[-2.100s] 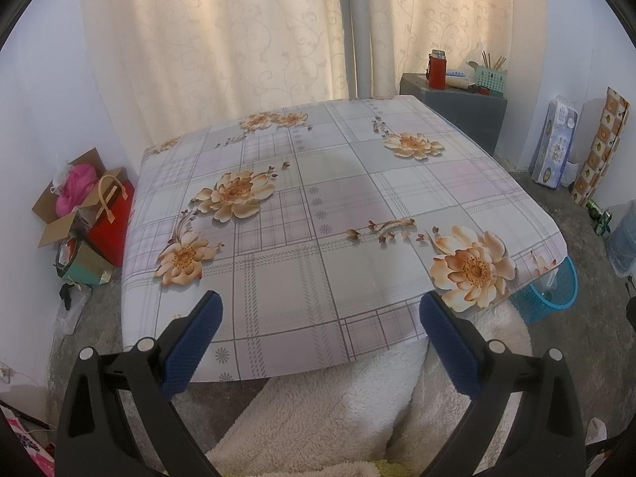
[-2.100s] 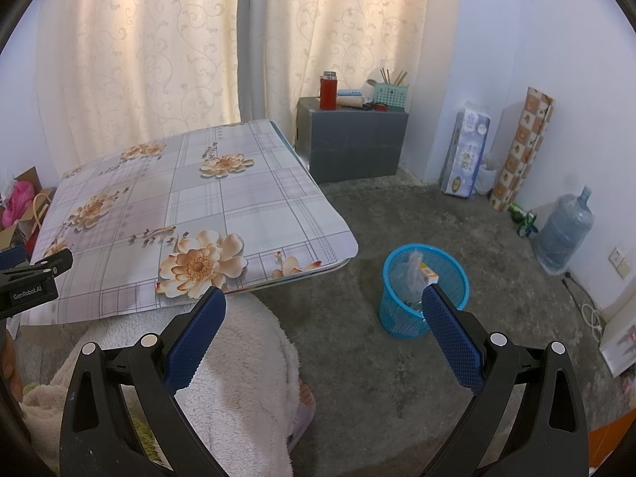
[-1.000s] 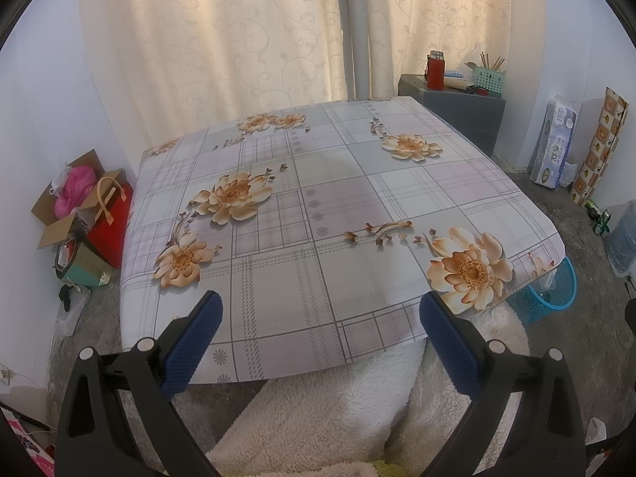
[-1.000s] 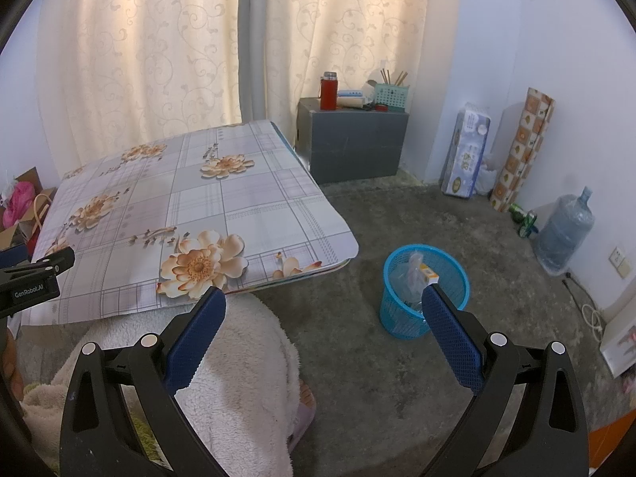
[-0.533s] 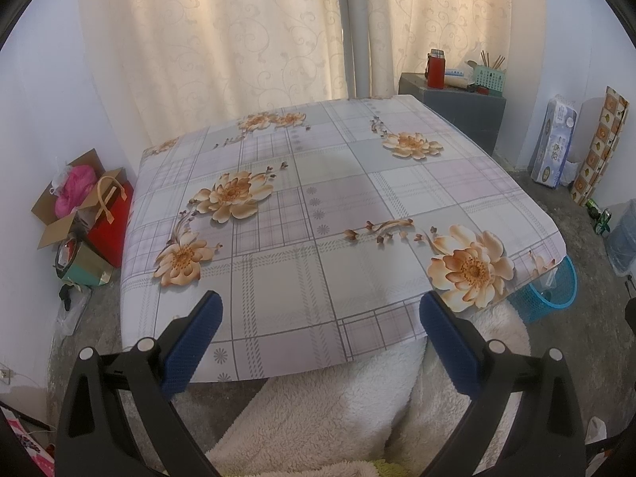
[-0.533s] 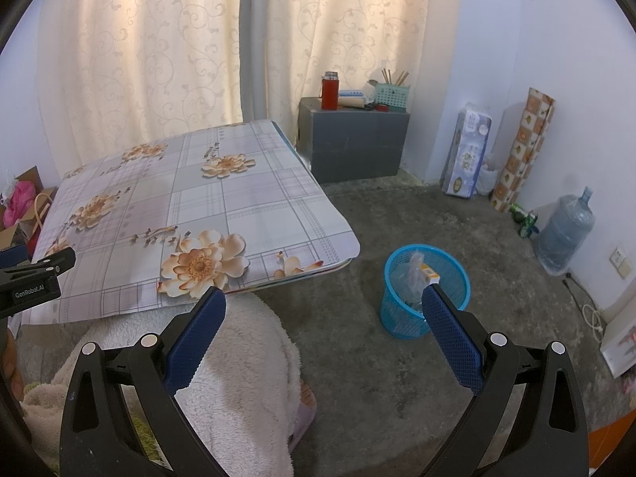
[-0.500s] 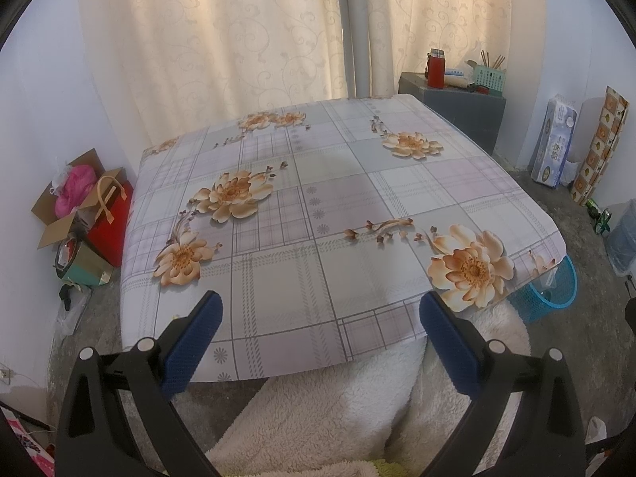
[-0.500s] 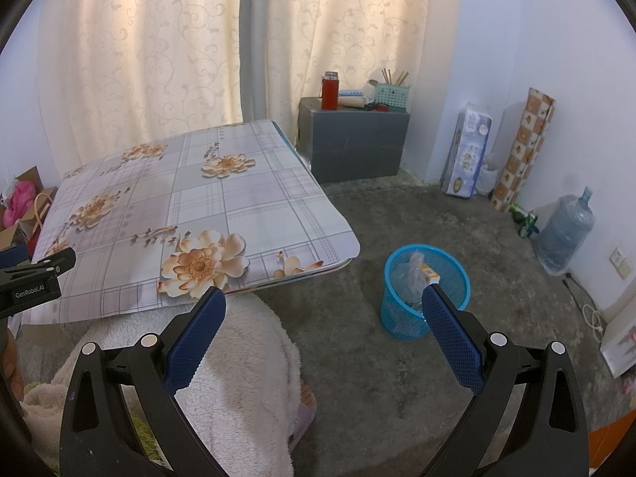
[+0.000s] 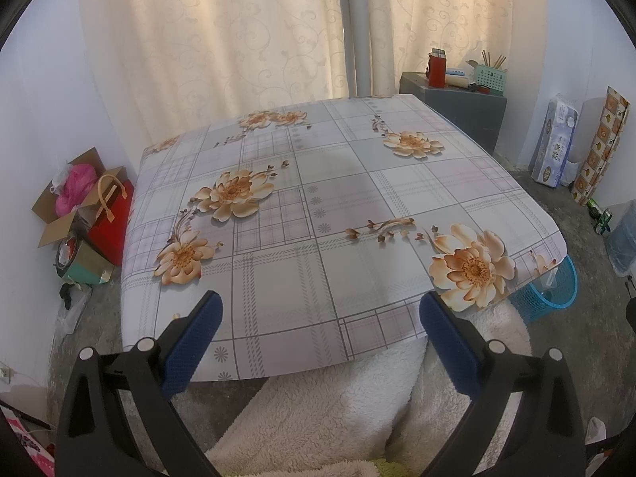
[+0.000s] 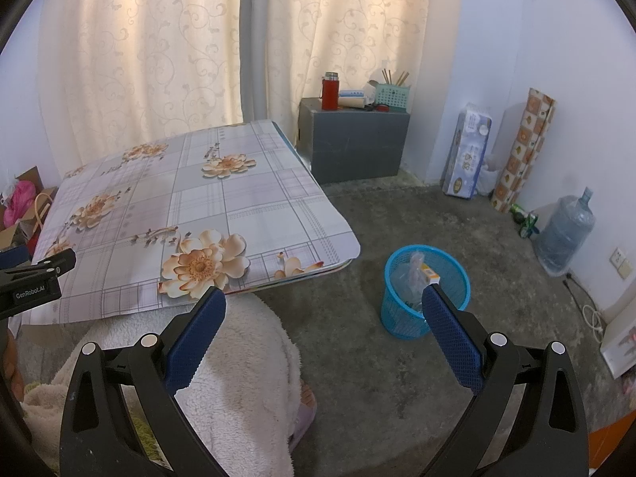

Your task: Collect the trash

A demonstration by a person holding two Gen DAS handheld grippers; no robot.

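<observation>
A blue mesh waste basket stands on the concrete floor to the right of the table and holds trash: clear plastic and a small white and orange box. Its rim also shows past the table's corner in the left wrist view. The low table has a floral checked cloth with nothing lying on it. My left gripper is open and empty above the table's near edge. My right gripper is open and empty above the floor, left of the basket.
A grey cabinet with a red flask stands behind the table. A tissue pack, a patterned roll and a water jug line the right wall. Boxes and a red bag sit left of the table. My white fleece-covered legs are below.
</observation>
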